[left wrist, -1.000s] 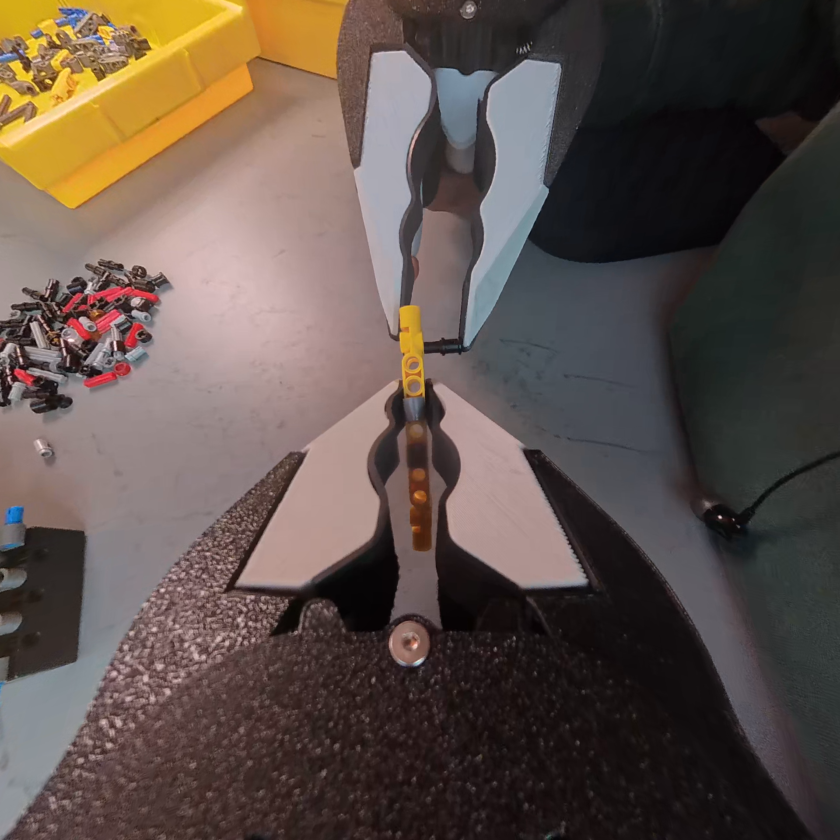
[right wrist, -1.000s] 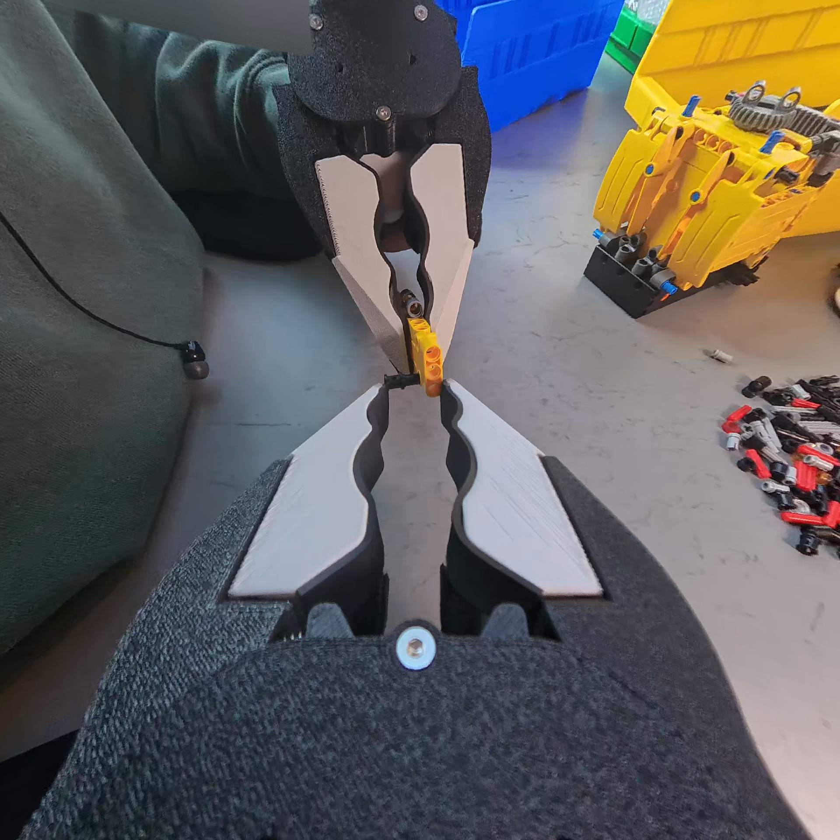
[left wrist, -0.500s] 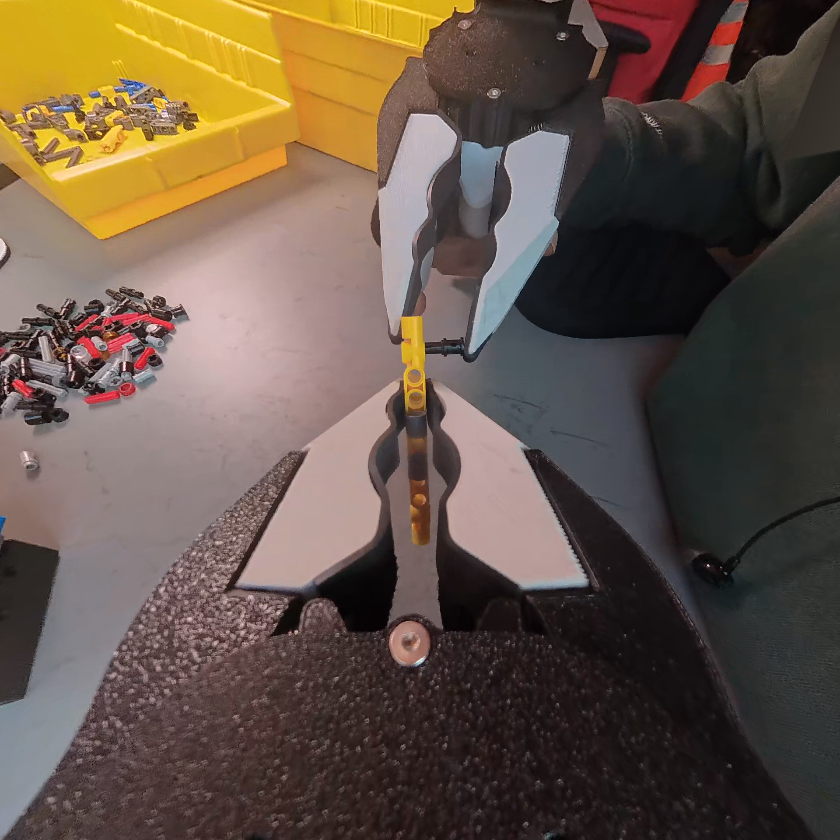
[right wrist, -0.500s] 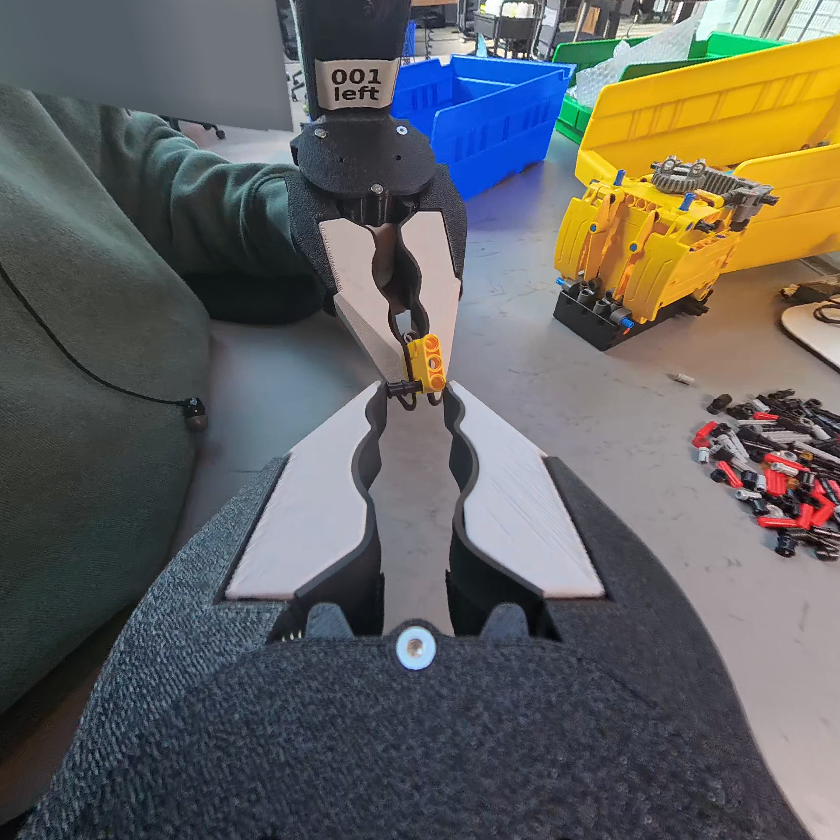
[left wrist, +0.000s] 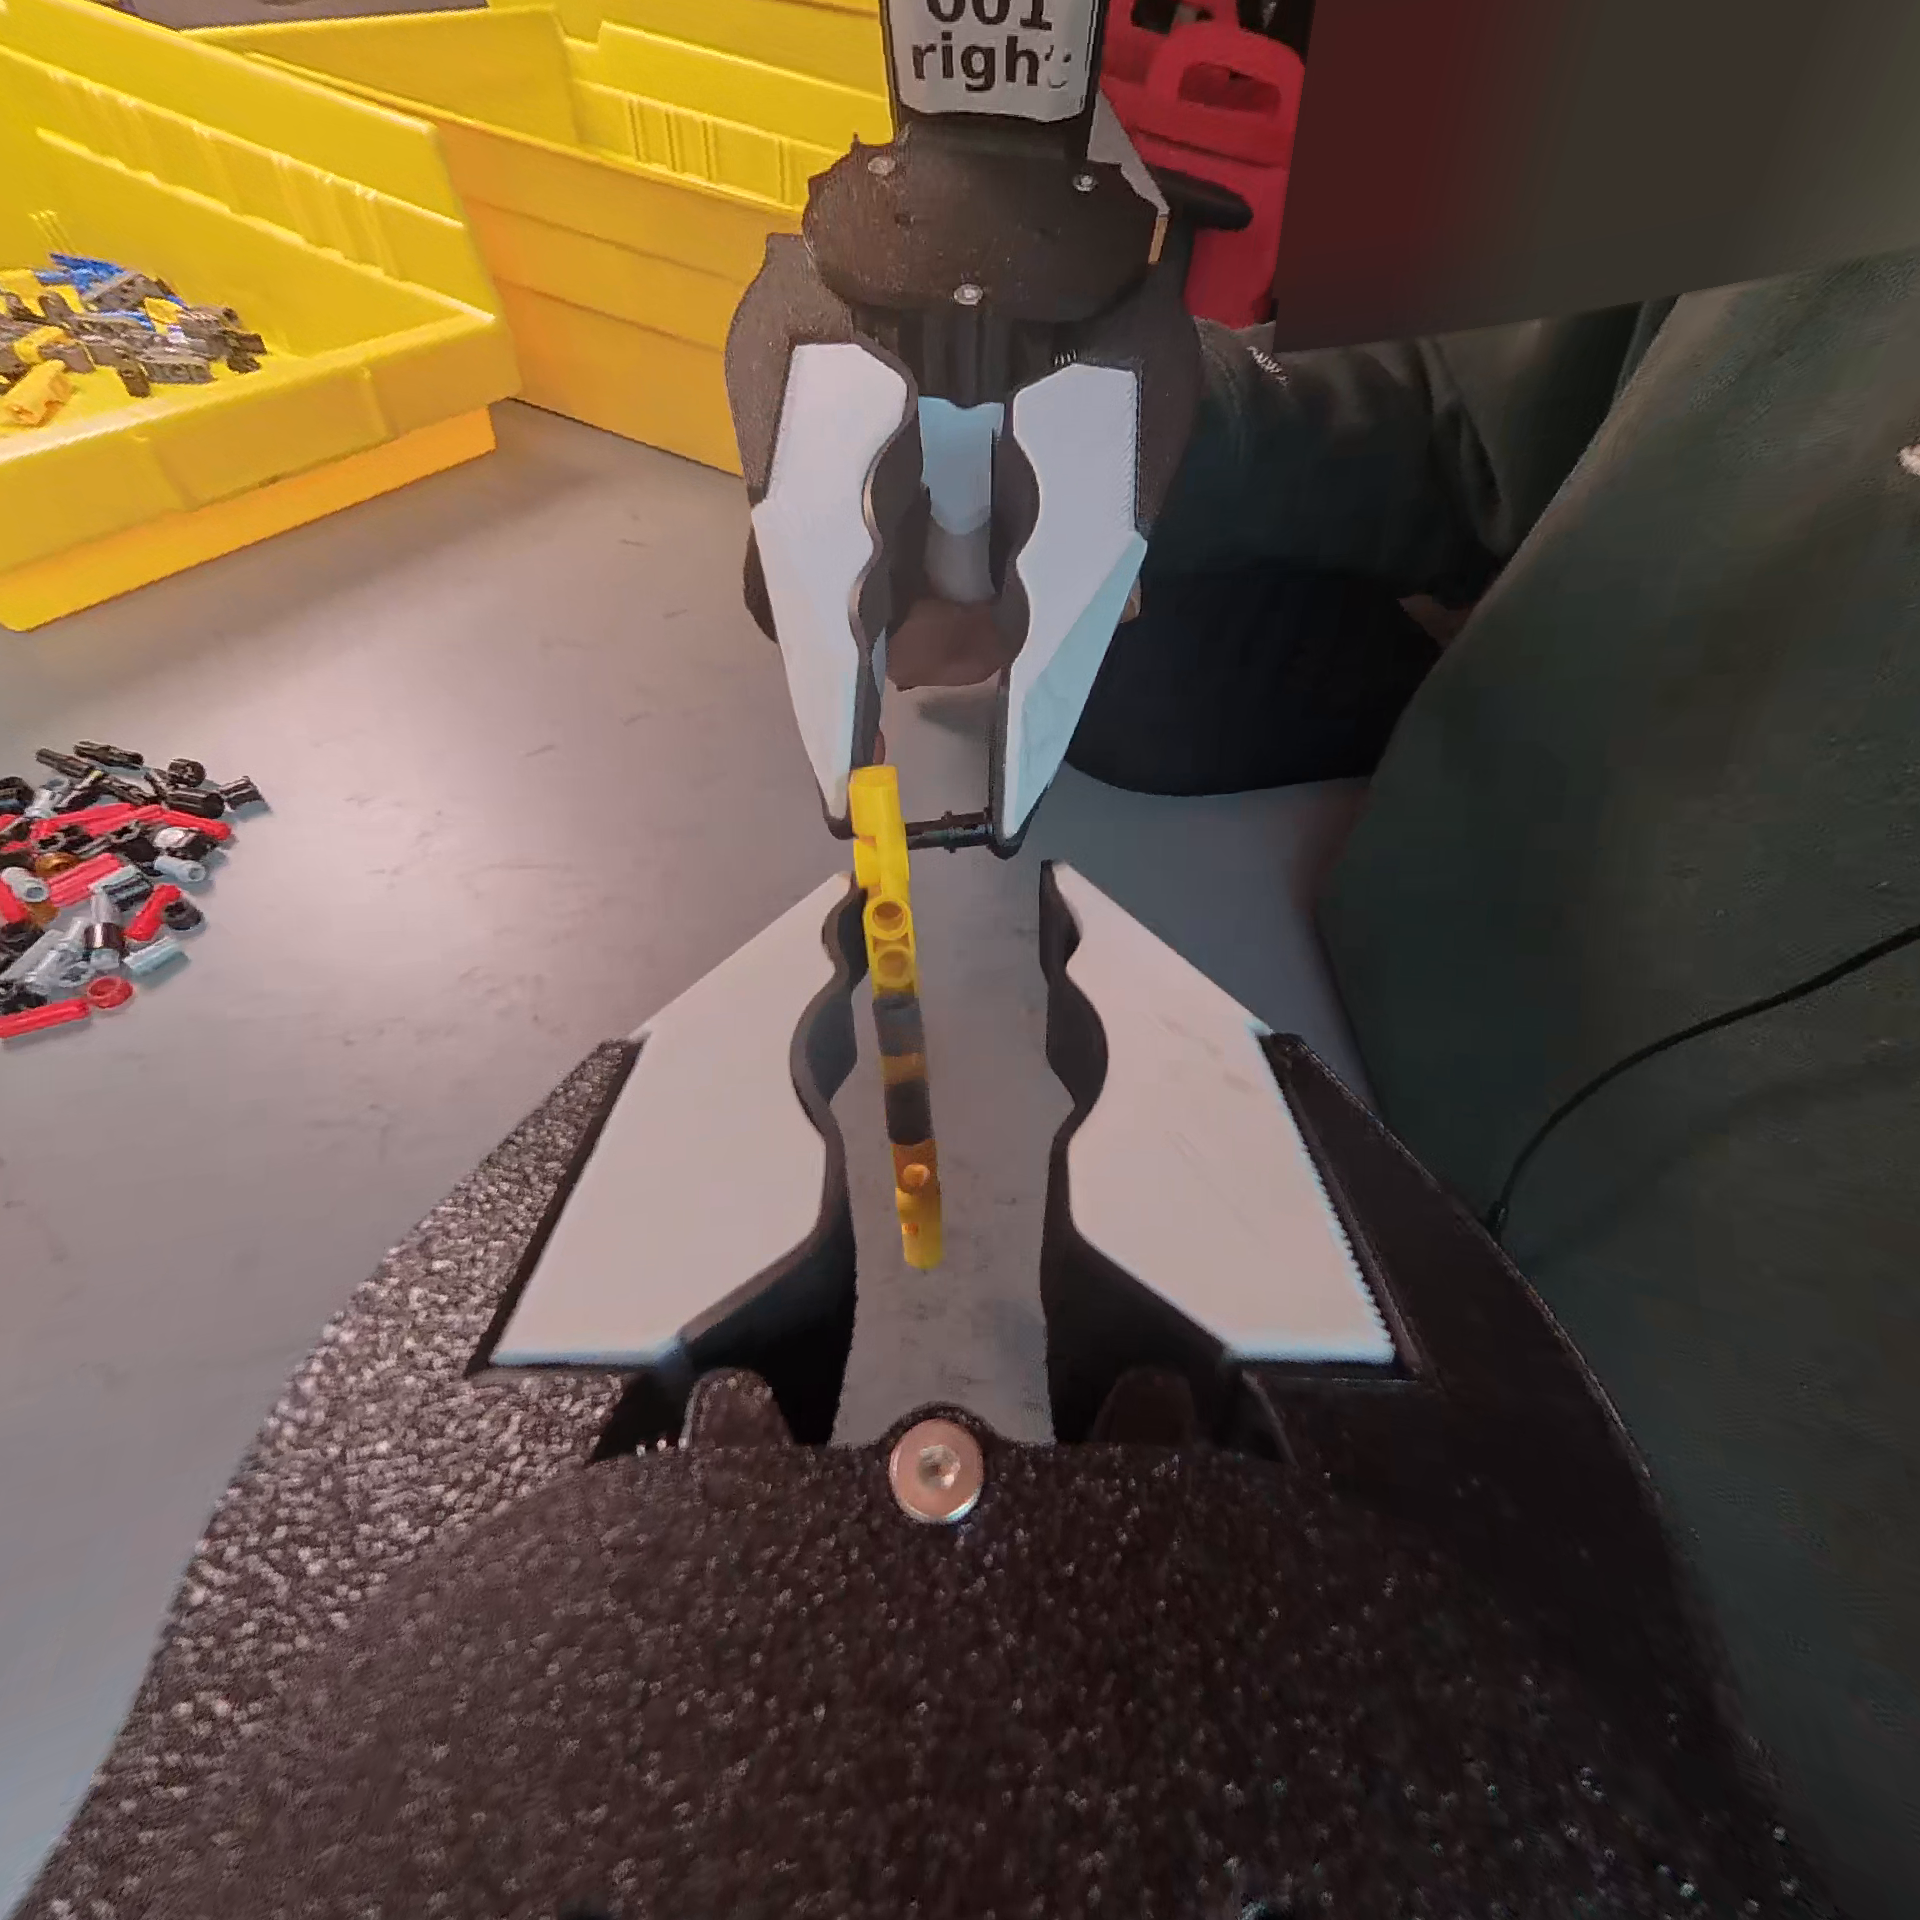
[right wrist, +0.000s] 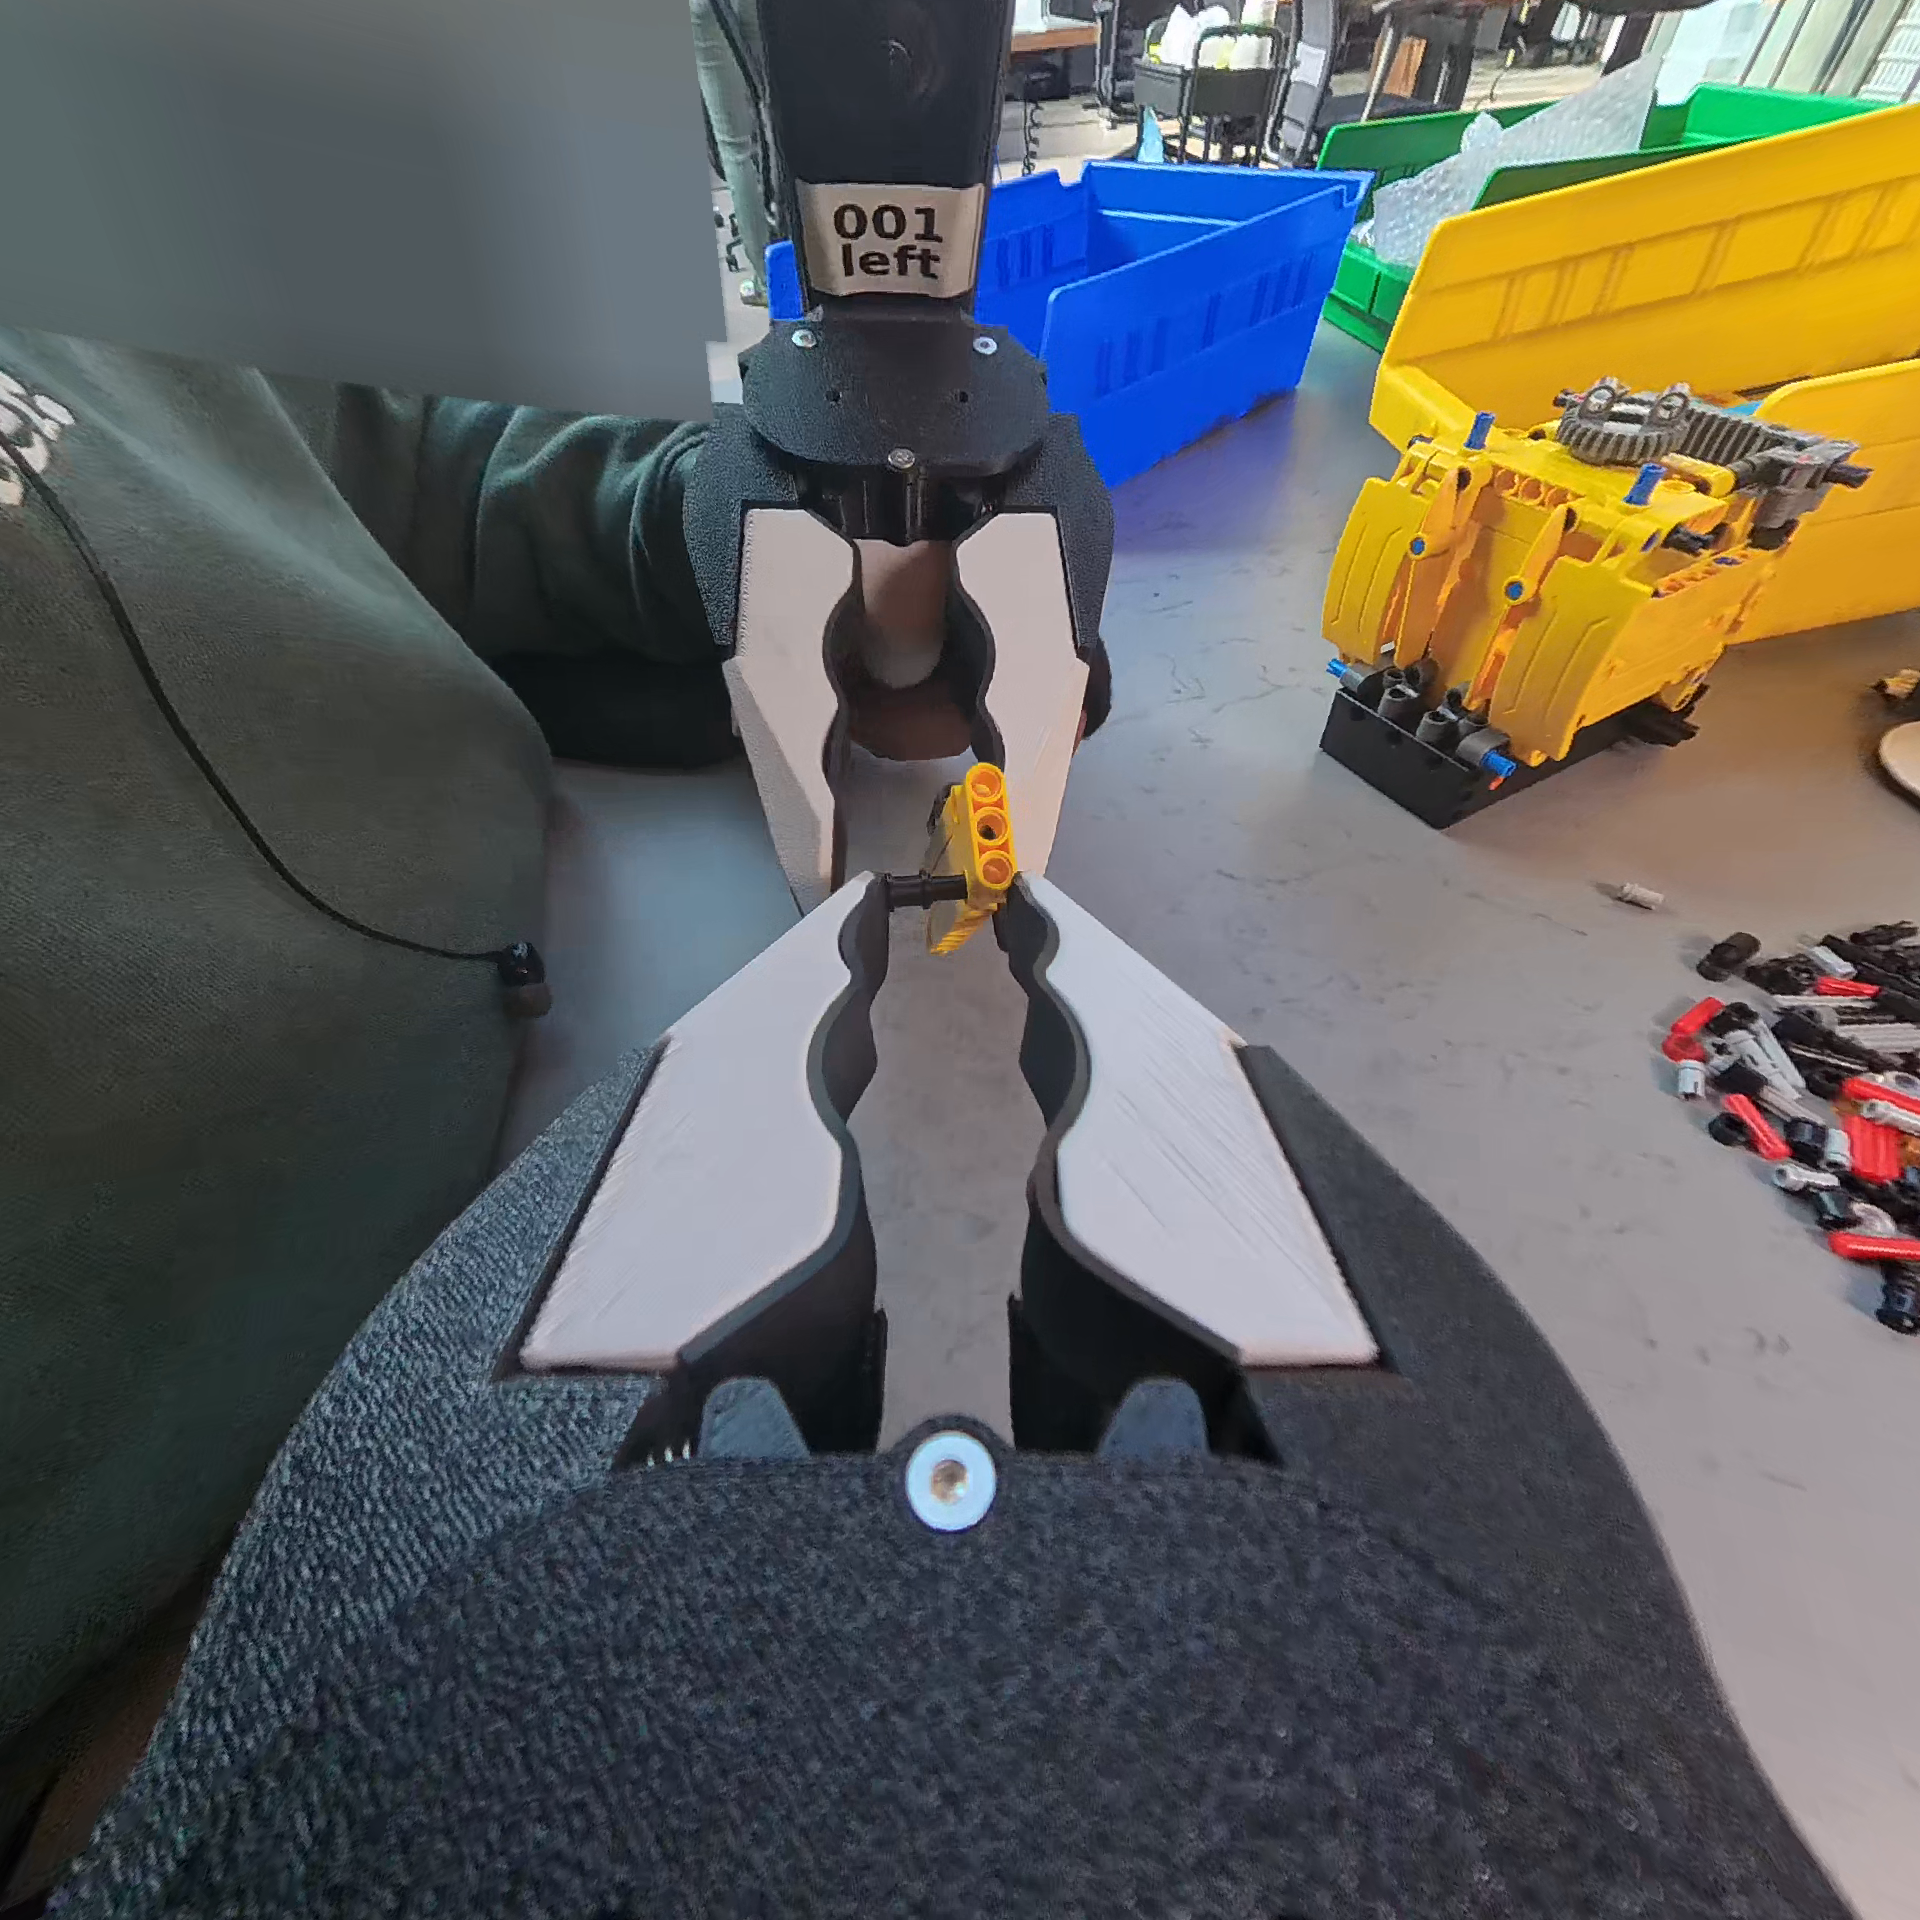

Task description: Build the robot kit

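Note:
A long yellow beam (left wrist: 894, 935) with holes hangs in the air with a black pin (left wrist: 945, 816) stuck in its far end. My right gripper (left wrist: 920, 831) faces me and is shut across the pin and the beam's end. My left gripper (left wrist: 945, 873) is open; the beam runs between its fingers, close along the left one. In the right wrist view, my right gripper (right wrist: 940, 883) pinches the black pin (right wrist: 920, 890) and the yellow beam (right wrist: 985, 831). The open left gripper (right wrist: 920, 862) stands just behind them.
A pile of small red, black and grey parts (left wrist: 94, 904) lies on the grey table (left wrist: 468, 831); it also shows in the right wrist view (right wrist: 1829, 1081). Yellow bins (left wrist: 208, 416) stand behind. A yellow built model (right wrist: 1538, 603) and a blue bin (right wrist: 1164, 291) stand beyond. A green sleeve (right wrist: 260, 831) lies alongside. The grippers are tip to tip, or close to it. The yellow built model (right wrist: 1538, 603) is about 15 cm from my right fingertips.
My left gripper has opened and let go of the yellow beam. The right gripper still holds the beam and pin. Both grippers have lifted higher above the table.

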### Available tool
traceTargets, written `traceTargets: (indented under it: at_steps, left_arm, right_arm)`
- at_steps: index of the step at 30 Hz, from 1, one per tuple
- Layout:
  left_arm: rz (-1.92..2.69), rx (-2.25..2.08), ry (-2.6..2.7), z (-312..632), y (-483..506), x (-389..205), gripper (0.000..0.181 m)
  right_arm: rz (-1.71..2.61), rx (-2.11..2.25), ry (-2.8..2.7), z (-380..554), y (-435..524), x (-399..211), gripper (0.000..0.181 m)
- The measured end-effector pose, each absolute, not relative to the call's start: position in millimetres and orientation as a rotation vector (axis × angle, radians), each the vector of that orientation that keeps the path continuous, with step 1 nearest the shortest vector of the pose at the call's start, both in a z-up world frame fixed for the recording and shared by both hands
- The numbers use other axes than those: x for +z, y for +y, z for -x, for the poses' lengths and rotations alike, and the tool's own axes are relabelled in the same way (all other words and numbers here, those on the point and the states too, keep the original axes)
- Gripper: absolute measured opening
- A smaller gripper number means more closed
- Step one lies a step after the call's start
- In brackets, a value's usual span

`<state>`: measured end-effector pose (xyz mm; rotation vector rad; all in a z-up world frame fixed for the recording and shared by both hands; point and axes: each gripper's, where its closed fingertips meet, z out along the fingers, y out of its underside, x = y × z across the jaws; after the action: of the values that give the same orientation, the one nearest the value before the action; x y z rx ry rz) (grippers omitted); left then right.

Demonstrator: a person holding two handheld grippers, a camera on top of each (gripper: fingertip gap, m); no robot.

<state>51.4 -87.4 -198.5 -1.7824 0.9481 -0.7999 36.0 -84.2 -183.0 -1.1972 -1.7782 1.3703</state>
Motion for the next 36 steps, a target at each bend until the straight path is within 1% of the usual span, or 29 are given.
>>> traceTargets:
  at_steps: [4,7,10,11,12,15,17,20,36]
  left_arm:
    - [1.795,-0.759,0.895,-47.4,-79.4,-198.5,0.007]
    - [1.817,-0.761,0.871,-46.2,-77.4,-199.7,0.006]
    - [1.823,-0.751,0.905,-47.7,-80.8,-201.4,0.010]
    - [1.825,-0.762,0.925,-48.3,-83.2,-202.1,0.019]
    - [1.826,-0.789,0.939,-49.0,-85.9,-202.1,0.020]
    - [1.814,-0.874,0.943,-50.8,-91.0,-198.2,0.036]
    - [1.818,-0.895,0.924,-51.8,-91.3,-197.9,0.040]
    - [1.809,-0.876,0.862,-50.9,-84.0,-193.5,0.030]
    - [1.793,-0.639,0.989,-51.3,-84.6,-199.6,0.026]
  right_arm:
    - [1.207,1.398,-1.766,-35.2,-86.5,-182.9,0.022]
    - [1.220,1.399,-1.747,-33.6,-85.2,-184.4,0.022]
    - [1.225,1.422,-1.753,-34.1,-87.0,-185.9,0.022]
    - [1.228,1.417,-1.756,-33.7,-87.1,-186.8,0.022]
    - [1.229,1.425,-1.761,-33.8,-87.5,-187.1,0.022]
    - [1.229,1.440,-1.751,-32.8,-86.4,-184.9,0.022]
    - [1.228,1.417,-1.750,-32.0,-85.4,-185.9,0.022]
    - [1.226,1.420,-1.719,-31.1,-84.2,-181.7,0.022]
    - [1.113,1.318,-1.751,-33.7,-87.2,-184.8,0.021]
